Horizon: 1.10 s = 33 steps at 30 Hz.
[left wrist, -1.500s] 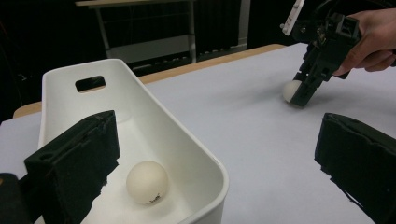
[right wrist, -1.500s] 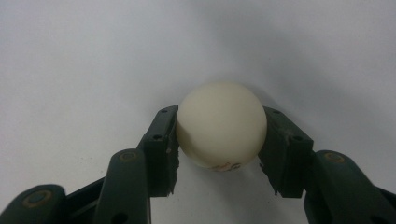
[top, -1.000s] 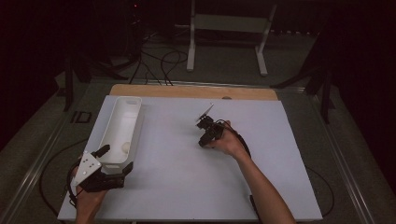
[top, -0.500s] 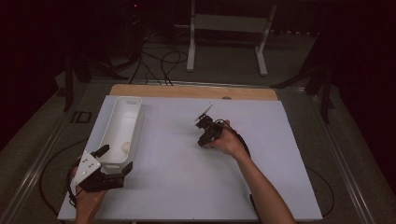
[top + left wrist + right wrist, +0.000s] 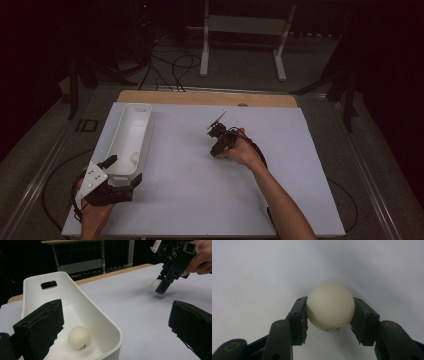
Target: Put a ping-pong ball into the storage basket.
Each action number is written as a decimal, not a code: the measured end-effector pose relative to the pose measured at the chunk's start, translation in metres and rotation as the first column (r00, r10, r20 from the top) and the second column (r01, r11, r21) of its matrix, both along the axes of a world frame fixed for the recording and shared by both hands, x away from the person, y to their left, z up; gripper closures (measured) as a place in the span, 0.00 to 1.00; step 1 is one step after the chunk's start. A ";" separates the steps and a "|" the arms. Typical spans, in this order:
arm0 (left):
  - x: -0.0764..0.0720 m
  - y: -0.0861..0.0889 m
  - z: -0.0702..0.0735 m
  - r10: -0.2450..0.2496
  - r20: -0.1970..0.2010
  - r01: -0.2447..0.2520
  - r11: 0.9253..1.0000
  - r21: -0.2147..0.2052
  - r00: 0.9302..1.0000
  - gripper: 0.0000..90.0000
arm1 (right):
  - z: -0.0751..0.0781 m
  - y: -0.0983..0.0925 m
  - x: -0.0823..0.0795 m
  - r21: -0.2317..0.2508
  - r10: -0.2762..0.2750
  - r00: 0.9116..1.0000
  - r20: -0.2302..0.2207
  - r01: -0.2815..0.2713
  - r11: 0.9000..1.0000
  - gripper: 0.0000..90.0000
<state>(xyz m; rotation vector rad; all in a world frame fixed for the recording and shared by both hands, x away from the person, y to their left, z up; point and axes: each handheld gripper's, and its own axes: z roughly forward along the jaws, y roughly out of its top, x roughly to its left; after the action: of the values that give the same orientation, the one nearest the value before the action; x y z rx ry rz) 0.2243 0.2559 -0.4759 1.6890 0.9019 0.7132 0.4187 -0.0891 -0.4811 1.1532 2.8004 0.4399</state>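
Nearest, at the counter's (image 5: 190, 210) front left corner, the left gripper (image 5: 121, 172) has its jaws wide open astride the near end of a white bin (image 5: 131, 131); whether they touch its wall is unclear. One white ball (image 5: 79, 337) lies inside. Broad bare counter stretches toward the right edge. Farther in, near the centre, the right gripper (image 5: 329, 315) points down, jaws closed on a second white ball (image 5: 330, 307).

Left tongs (image 5: 122, 172) jaws spread wide, right tongs (image 5: 216, 151) clamped, tilted downward
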 end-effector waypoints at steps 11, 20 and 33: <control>0.000 0.000 0.000 0.000 0.001 0.000 1.000 0.000 1.000 0.01 | 0.003 0.002 0.000 -0.003 -0.004 1.000 -0.005 0.004 1.000 0.56; 0.000 0.000 0.000 -0.001 0.000 0.001 1.000 0.000 1.000 0.01 | 0.006 0.005 0.001 -0.004 0.020 1.000 0.010 -0.020 1.000 0.56; 0.000 0.000 0.000 -0.001 -0.001 0.001 1.000 -0.001 1.000 0.01 | 0.010 0.012 0.000 -0.005 0.040 0.999 0.016 -0.040 0.999 0.56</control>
<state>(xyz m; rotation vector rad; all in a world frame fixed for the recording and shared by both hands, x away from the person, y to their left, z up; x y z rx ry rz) 0.2243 0.2555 -0.4760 1.6891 0.9018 0.7109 0.4188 -0.0776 -0.4712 1.0889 2.8137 0.4436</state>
